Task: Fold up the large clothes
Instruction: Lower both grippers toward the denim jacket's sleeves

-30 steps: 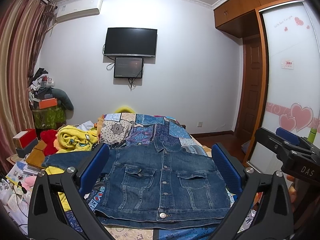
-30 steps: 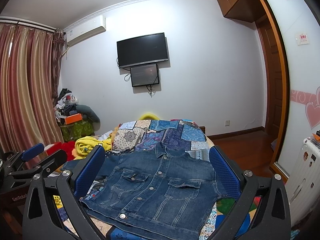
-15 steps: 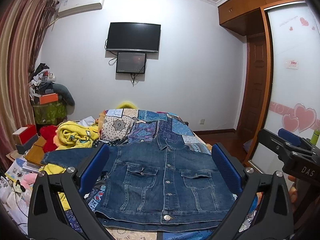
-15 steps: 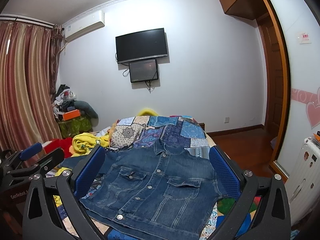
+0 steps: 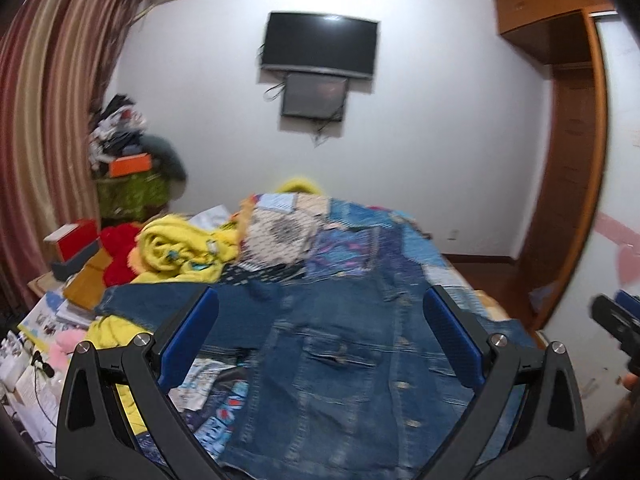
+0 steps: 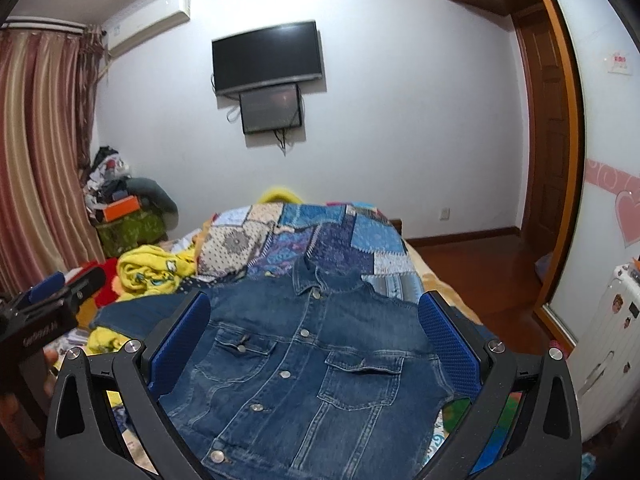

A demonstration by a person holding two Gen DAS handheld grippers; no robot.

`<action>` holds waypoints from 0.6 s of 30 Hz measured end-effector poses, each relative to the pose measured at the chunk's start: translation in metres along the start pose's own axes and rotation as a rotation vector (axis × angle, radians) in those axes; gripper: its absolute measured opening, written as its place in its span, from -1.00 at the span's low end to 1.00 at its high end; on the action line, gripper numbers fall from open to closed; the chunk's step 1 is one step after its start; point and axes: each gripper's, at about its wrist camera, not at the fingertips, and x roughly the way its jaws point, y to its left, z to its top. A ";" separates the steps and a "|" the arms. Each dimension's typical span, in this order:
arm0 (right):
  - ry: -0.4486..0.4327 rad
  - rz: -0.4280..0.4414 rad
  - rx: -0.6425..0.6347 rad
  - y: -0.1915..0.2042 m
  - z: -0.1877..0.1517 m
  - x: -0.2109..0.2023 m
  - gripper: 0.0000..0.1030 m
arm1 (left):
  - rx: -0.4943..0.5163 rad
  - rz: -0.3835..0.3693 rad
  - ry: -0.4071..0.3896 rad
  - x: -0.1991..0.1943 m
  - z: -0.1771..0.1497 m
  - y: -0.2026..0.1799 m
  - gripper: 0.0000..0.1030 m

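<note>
Air above the denim jacket (image 6: 304, 364) open to both grippers, bed (image 6: 436, 280) right edge open toward bare wooden floor (image 6: 472, 256), left edge crowded by yellow blanket (image 6: 152, 270), red plush (image 5: 118, 248), books and boxes (image 5: 74, 240).

Jacket (image 6: 304, 364) flat on quilt (image 6: 340, 236) on bed, crumpled blanket (image 6: 152, 270) to its left, television (image 6: 267, 56) on wall behind.
</note>
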 end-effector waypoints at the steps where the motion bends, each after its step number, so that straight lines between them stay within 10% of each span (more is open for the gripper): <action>1: 0.021 -0.006 -0.003 0.001 -0.002 0.010 1.00 | -0.010 0.019 0.010 0.011 0.000 0.009 1.00; 18: 0.399 -0.118 -0.075 0.004 -0.045 0.167 1.00 | -0.255 0.053 0.434 0.199 -0.077 0.253 1.00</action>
